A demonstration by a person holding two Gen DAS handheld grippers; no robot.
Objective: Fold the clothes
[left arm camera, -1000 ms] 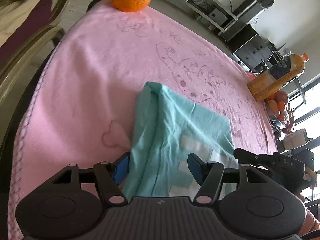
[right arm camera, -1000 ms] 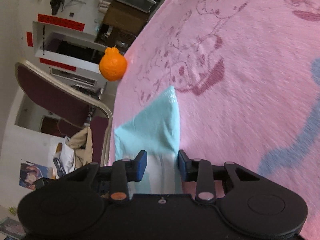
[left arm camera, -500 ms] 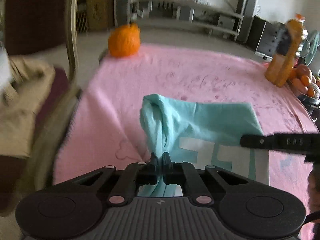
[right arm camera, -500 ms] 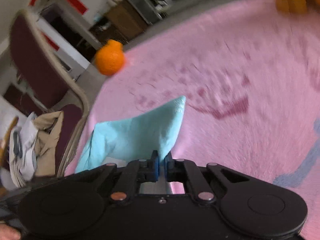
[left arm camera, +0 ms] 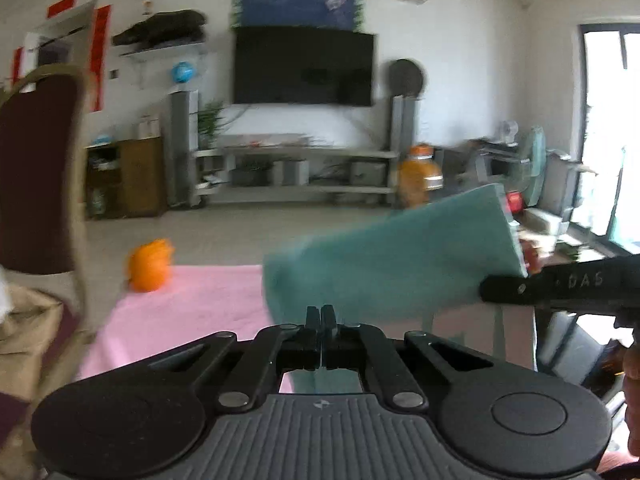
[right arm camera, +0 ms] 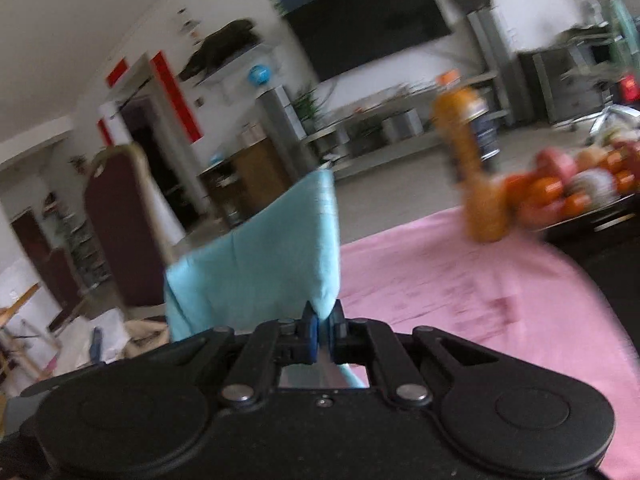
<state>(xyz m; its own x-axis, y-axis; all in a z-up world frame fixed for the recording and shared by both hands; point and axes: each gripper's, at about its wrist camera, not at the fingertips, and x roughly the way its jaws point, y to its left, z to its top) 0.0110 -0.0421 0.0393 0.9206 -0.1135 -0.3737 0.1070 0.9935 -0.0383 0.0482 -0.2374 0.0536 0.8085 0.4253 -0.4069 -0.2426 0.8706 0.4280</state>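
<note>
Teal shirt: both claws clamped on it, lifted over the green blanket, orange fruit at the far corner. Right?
Not quite: the blanket is pink, not green, as the left wrist view shows. The rest stands: left claw and right claw are clamped on the lifted teal shirt, with the orange fruit at the far corner.

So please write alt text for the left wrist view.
The left gripper is shut on a teal garment, held above a pink blanket. An orange fruit sits on the blanket's far edge, with a blurred living room behind.
</note>
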